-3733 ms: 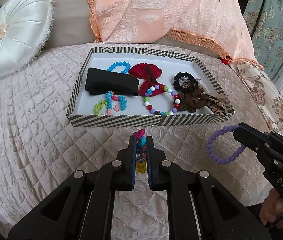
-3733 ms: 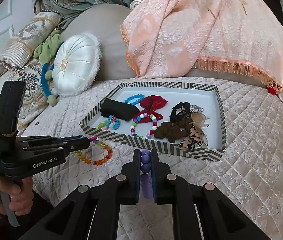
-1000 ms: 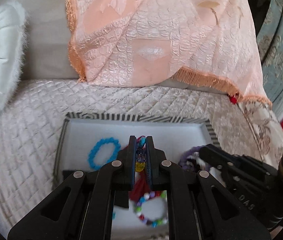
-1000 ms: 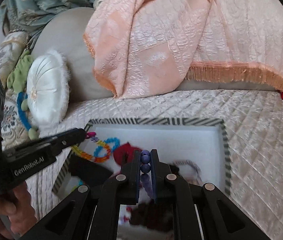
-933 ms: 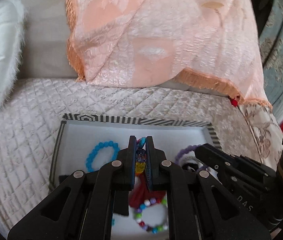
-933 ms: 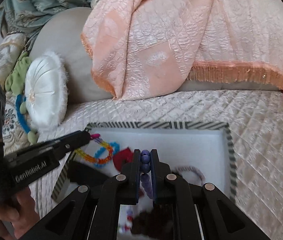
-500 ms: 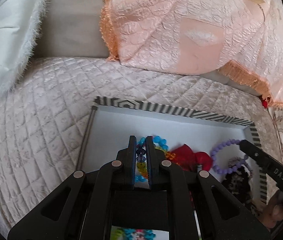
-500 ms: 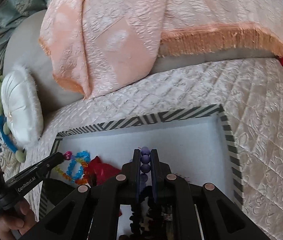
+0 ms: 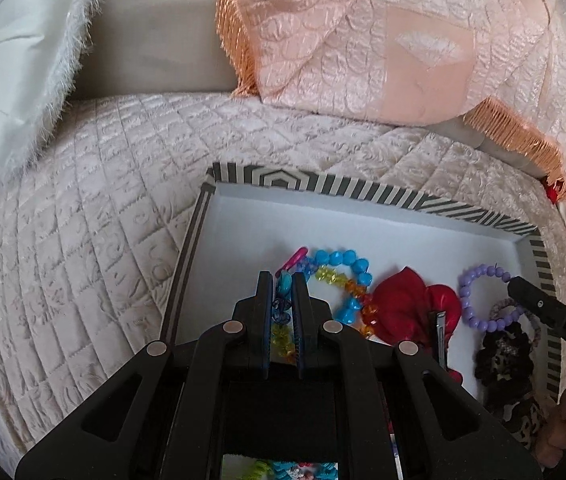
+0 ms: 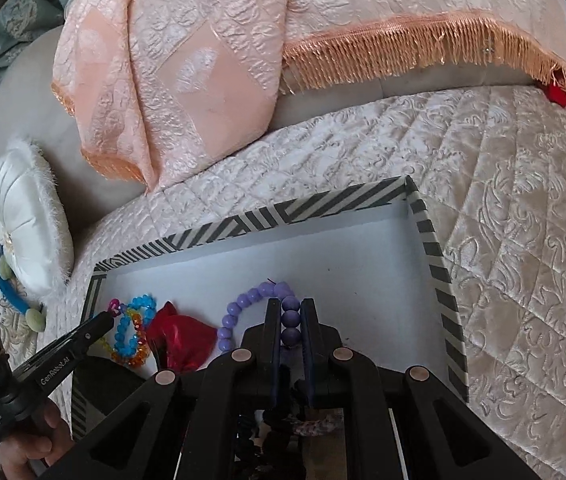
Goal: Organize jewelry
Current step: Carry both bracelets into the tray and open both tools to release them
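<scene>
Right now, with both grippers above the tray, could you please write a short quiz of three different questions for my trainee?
1. True or false: the right gripper is shut on the purple bead bracelet.
2. What does the left gripper hold? A) red bow B) multicolour bead bracelet C) black pouch
3. Fill in: the red bow lies in the striped ____.

Key:
1. True.
2. B, the multicolour bead bracelet.
3. tray.

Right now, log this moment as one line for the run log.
left gripper: shut on multicolour bracelet | right gripper: shut on purple bracelet | both over striped tray
</scene>
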A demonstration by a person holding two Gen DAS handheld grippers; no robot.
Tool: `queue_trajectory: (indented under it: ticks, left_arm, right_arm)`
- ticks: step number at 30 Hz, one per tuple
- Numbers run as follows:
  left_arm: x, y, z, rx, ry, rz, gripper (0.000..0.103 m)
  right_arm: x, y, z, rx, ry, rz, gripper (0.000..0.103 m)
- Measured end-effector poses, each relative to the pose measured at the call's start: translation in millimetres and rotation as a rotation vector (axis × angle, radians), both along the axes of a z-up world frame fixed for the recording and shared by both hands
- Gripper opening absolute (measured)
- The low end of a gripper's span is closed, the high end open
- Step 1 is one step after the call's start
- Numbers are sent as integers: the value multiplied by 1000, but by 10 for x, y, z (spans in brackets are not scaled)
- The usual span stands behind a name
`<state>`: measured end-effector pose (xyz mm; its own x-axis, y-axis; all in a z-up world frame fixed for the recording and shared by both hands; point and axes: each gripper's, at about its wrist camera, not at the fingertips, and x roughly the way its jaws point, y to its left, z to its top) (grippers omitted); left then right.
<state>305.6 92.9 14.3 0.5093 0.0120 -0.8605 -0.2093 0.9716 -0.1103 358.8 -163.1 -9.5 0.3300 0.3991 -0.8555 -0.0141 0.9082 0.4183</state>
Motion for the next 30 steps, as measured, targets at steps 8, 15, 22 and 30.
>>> queue_trajectory:
  ticks: [8,15,22,30]
  left_arm:
    - [-15,31,-10,-18,7,8,36]
    - [-70,-50,170,20,-56,-3,79]
    - [-230,-229,353,248,-61,-20,95]
    - [-920,-408,670,327,-140,-5,95]
  right_arm:
    - [-4,-24,-39,1,27,-17,10]
    - [-11,-93,116,43,-5,-57,28]
    - [-235,56,477,-12,-70,28,58]
    - [-881,78,741,-172,-109,81,73]
